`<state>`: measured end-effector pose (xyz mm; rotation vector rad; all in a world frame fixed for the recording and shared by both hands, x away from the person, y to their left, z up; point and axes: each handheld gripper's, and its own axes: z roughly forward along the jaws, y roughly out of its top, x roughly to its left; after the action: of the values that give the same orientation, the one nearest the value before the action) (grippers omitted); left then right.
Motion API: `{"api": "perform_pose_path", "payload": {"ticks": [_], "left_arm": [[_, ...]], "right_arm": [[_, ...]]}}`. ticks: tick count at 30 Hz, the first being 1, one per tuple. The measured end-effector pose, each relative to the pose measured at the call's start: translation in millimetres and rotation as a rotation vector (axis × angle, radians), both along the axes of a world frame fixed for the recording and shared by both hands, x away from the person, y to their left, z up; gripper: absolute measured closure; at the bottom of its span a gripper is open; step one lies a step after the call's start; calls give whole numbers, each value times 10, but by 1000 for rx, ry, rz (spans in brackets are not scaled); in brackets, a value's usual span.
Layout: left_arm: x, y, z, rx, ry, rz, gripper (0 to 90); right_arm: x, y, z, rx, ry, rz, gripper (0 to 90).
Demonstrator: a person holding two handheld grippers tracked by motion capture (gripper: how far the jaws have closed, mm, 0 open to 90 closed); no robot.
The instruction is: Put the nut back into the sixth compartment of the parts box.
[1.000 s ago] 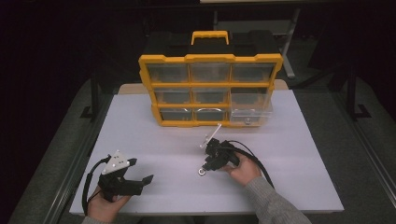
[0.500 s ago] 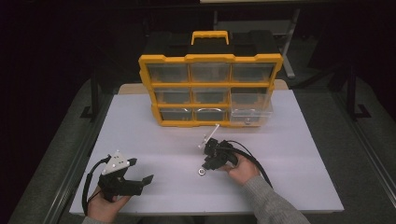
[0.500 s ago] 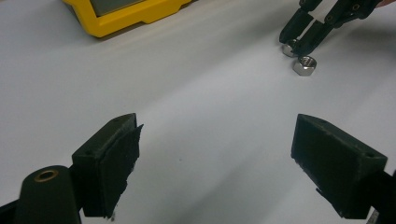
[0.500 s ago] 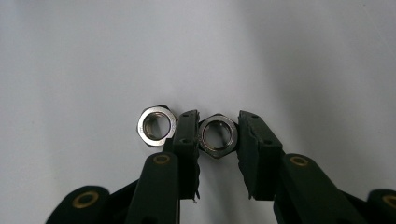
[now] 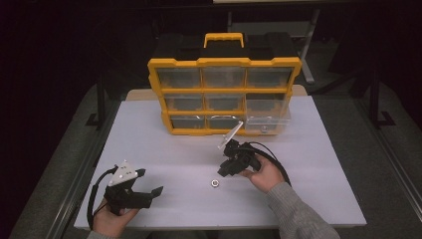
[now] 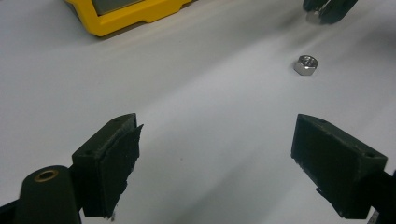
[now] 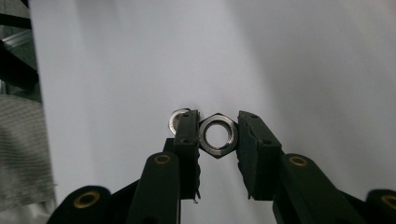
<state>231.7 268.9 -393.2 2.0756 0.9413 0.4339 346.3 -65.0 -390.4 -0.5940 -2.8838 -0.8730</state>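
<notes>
1 drawer [image 5: 267,116] (clear) out of organizer [image 5: 224,94]

Pretty plain setup: a flat white rectangular table top [image 5: 164,144] on a dark frame. At the far edge sits a yellow plastic parts organizer [image 5: 224,97] with rows of clear little drawers and a black back; its lower right drawer is pulled out a bit. Out on the bare white surface, toward the near side and roughly mid-width, there's one small silver metal hex nut [image 5: 214,183] lying flat, well apart from the organizer.
</notes>
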Motion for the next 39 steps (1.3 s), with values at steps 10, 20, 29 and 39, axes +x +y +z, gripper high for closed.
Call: {"api": "perform_pose_path", "payload": {"ticks": [10,20,29,39], "left_arm": [[-5,-16,-1,-8,-6,2,147],[3,-1,0,6,-5,-6,147],[4,-2,0,1,-8,-3,147],[11,10,-5,-10,-8,3,147]], "right_arm": [[16,-151,493,34,-17,4,691],[109,-359,949,62,-30,-19,691],[215,-523,1354,61,-73,-66,691],[456,-832,1716,56,-94,-175,692]]}}
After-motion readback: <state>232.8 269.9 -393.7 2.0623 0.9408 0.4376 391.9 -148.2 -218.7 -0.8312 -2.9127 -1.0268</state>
